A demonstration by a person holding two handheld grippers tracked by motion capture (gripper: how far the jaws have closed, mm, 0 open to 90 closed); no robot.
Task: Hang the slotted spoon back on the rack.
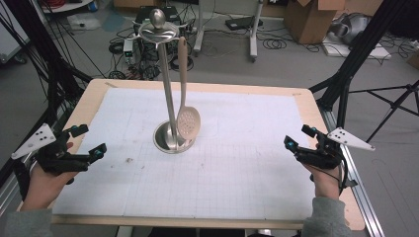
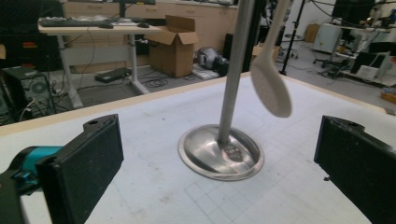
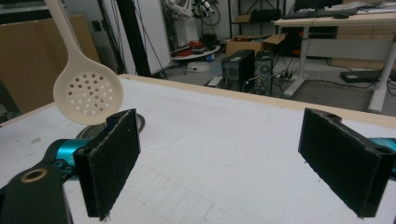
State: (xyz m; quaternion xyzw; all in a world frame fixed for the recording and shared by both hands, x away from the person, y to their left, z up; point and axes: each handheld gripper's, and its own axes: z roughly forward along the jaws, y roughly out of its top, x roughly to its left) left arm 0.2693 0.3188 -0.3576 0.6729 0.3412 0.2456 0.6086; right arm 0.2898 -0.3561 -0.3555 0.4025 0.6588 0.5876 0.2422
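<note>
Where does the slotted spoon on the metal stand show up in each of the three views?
High view: the slotted spoon hangs at centre, right of the stand's pole.
Left gripper view: the spoon hangs top centre-right, seen edge-on, right of the pole.
Right gripper view: its perforated bowl is upper left.
Shared landmark: the stand's round base.

1. The light is even, soft and indoor, apparently from overhead; the white mat on the table point(image 1: 89, 106) reads bright without burning out.
2. Shadows are faint: a weak dark patch sits beside the stand's base point(image 1: 173, 137) in the high view.
3. The metal stand point(image 2: 236, 70) carries soft glare streaks, and its base mirrors the pole in the left gripper view.
4. All three pictures are low in resolution and slightly soft, with blocky compression.
5. In both gripper views the near jaws look blurred, and the background room is hazy.
6. Straight edges bow slightly toward the frame borders of the gripper views.
</note>
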